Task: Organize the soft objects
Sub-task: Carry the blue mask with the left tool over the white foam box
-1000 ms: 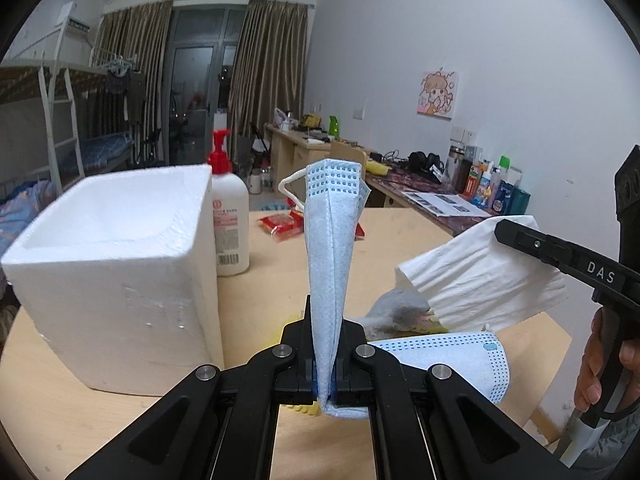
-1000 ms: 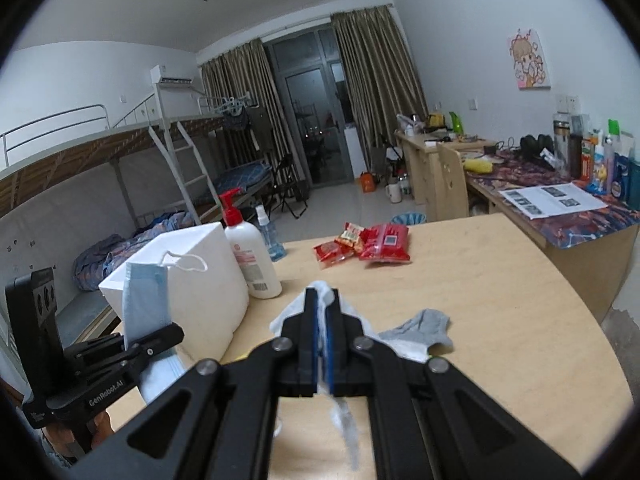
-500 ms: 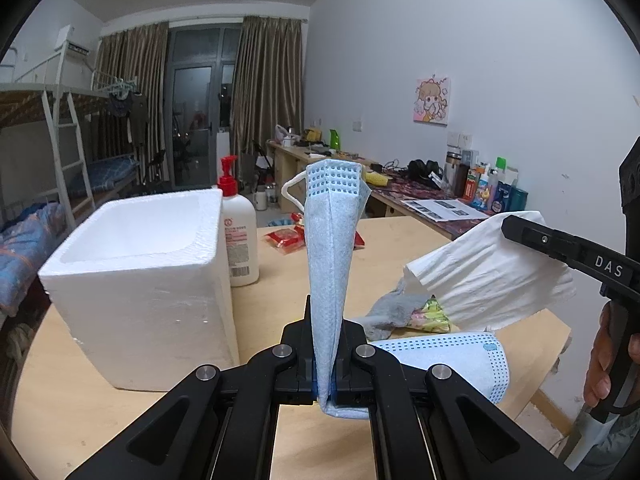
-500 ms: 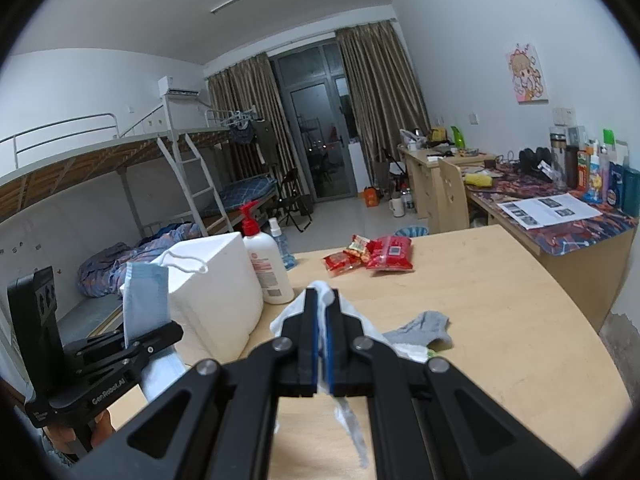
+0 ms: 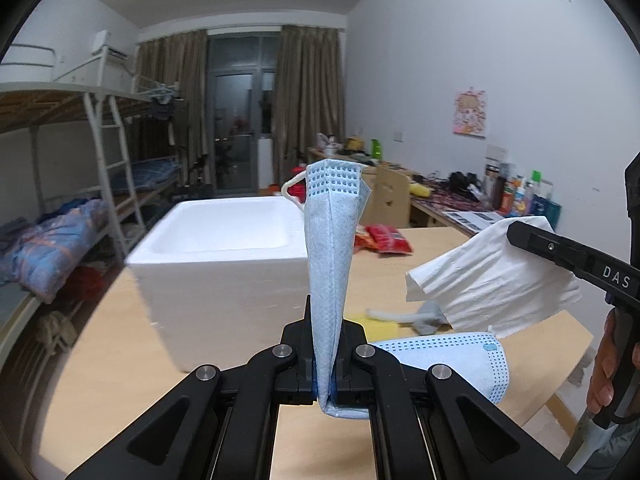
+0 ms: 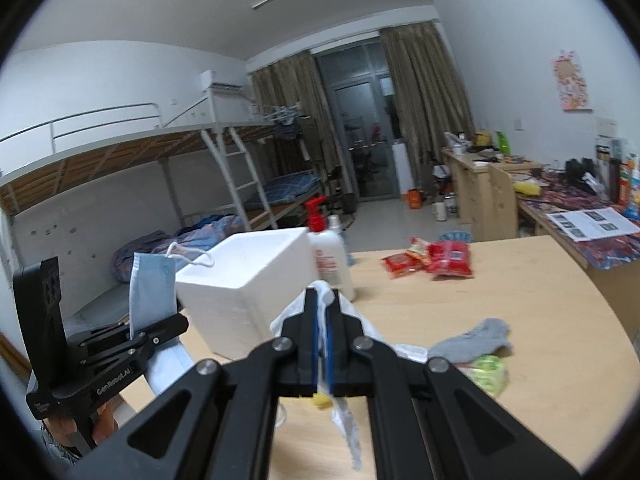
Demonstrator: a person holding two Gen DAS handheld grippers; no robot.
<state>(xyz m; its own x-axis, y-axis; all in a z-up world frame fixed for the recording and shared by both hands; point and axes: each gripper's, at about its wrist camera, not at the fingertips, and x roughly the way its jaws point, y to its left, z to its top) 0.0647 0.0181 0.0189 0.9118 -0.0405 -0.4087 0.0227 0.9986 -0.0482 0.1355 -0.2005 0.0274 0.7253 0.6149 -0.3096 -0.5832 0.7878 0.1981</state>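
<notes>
Since 1 s ago the left-wrist view has swung left: the foam box [image 5: 224, 248] now sits centre and hides the pump bottle.

Left wrist: left gripper [image 5: 325, 364] jaws pressed together, pinching a blue face mask [image 5: 330, 264] that stands upright above the table [image 5: 120, 340]. Right gripper [image 5: 572, 256] reads "DAS", clamping white tissue [image 5: 488, 284].

Right wrist: jaws pinched shut on the tissue. Left gripper body reads "GenRobot.AI", approx. Bottle [image 6: 330, 256] label too blurred to read. Grey sock [image 6: 476, 338] lies on the table.
</notes>
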